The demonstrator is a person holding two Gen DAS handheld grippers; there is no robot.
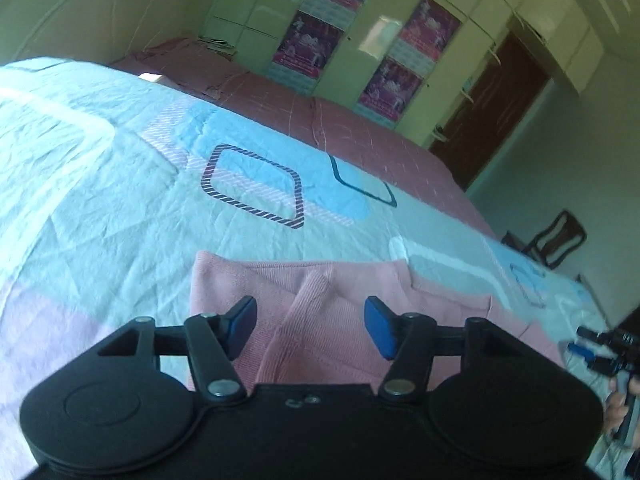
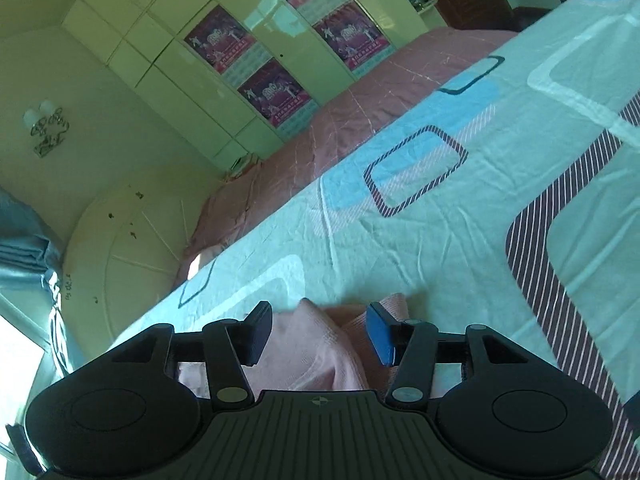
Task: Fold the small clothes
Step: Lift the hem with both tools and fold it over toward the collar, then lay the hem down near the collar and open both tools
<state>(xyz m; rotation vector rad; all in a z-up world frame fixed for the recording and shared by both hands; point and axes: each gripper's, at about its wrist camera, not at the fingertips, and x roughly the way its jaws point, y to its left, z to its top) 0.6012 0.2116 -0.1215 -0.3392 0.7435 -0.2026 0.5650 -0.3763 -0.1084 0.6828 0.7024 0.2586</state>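
A pink knit garment (image 1: 440,304) lies flat on the bed, with a fold ridge running up its middle. My left gripper (image 1: 310,320) hovers over its near part, open, and its blue pads (image 1: 378,326) stand apart without pressing the cloth. In the right wrist view a bunched pink edge of the garment (image 2: 312,344) shows between the fingers of my right gripper (image 2: 320,322), which is also open and grips nothing. The right gripper (image 1: 600,346) appears at the far right of the left wrist view too, held in a hand.
The bed wears a pale turquoise sheet (image 1: 100,184) with rounded square patterns and a dusty pink quilt (image 1: 360,128) along its far side. Behind it stand cream wardrobes with posters (image 2: 224,40). A brown door (image 1: 496,112) and a dark chair (image 1: 556,240) are at the right.
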